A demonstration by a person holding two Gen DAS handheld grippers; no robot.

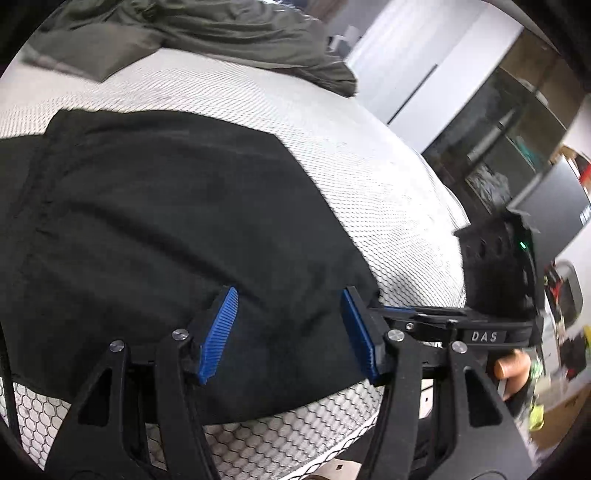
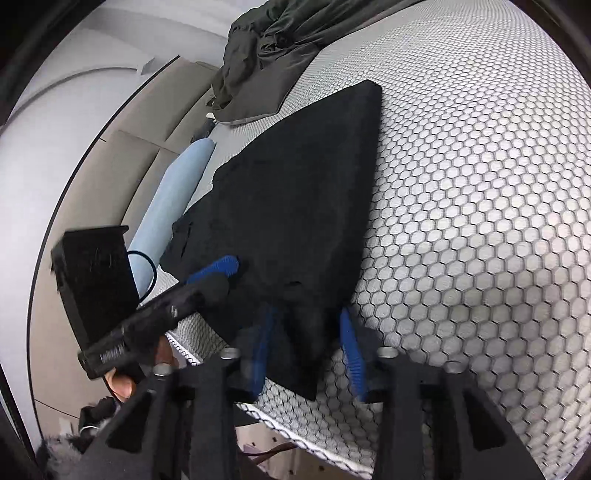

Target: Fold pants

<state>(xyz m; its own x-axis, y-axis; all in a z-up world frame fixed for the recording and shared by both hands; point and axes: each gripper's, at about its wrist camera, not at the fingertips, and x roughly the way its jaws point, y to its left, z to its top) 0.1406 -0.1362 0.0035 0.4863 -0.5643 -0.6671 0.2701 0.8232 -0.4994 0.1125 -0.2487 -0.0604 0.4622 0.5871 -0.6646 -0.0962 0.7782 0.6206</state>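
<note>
Left claw [image 1: 288,332]: blue pads stand apart, nothing pinched, hovering over the near edge of the black pants [image 1: 166,229]; cloth shows in the gap between them.
Right claw [image 2: 308,347]: a fold of the pants' near corner runs up between its blue pads, and they're clamped on it; the view is smeared right there.
Pants: folded flat on the bed [image 2: 480,221], a dark slab narrowing to a squared end at the far side, near corner at the mattress edge.
Bed: white cover with a grey honeycomb pattern, bare to the right of the pants in the right wrist view.
Across the views: each camera catches the other claw, the left one leaning over the pants' left edge, with fingers [image 2: 122,384] of the person's hand under its body.
Beside the bed: a pale blue roll [image 2: 177,192] lies along the left of the pants.
Far end: a crumpled olive-grey garment [image 1: 207,33] heaped on the mattress, well apart from the pants.
</note>
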